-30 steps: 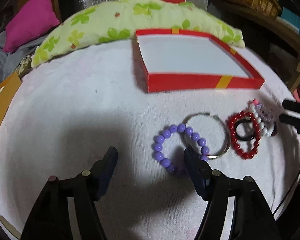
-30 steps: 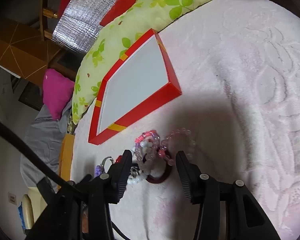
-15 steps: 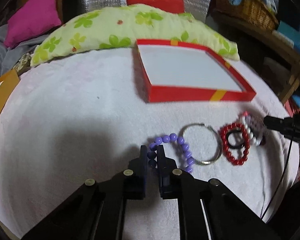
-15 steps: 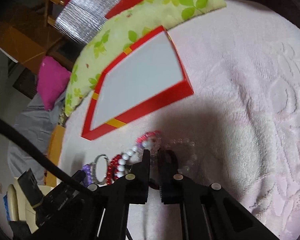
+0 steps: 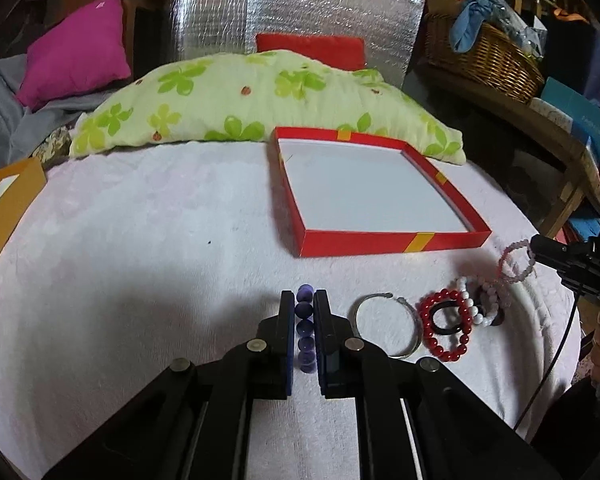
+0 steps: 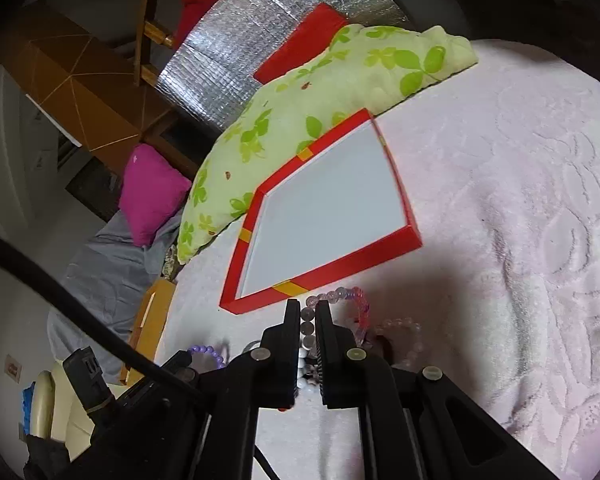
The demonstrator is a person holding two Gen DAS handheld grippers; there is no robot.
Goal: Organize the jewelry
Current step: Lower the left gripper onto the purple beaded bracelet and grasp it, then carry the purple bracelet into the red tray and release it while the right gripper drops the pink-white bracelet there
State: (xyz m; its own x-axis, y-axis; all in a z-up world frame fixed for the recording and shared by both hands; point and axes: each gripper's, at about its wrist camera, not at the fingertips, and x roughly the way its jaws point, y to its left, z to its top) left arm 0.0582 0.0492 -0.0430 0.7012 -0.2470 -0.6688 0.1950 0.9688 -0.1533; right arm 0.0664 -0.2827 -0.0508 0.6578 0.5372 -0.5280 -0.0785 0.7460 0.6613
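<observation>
We found the left gripper [image 5: 304,300] clamped on the purple bead bracelet [image 5: 305,330], its beads stacked in a line between the two fingers. The bracelet looked raised off the pale pink towel [image 5: 140,264], though we could not confirm the gap beneath it.

The right gripper [image 6: 308,308] was clamped on the pink bead bracelet [image 6: 350,300]. A run of translucent beads sat between its fingers, and the rest of the loop curved out to the right of the tips. In the left wrist view that bracelet [image 5: 518,262] hung from the right gripper [image 5: 540,246] at the frame's right edge.

On the towel, just right of the left gripper, lay the silver bangle [image 5: 386,326]. Next came the red bead bracelet [image 5: 446,330], touching the bangle's right side, with a black ring [image 5: 446,320] resting inside its loop. A white bead bracelet [image 5: 474,308] overlapped the red one's far side.

The red box lid [image 5: 380,242], open side up with a white interior, lay beyond the jewelry and held nothing. A green floral pillow [image 5: 236,104] rested behind it, with a magenta cushion [image 5: 74,52] further left and a wicker basket [image 5: 480,52] on a shelf to the right.
</observation>
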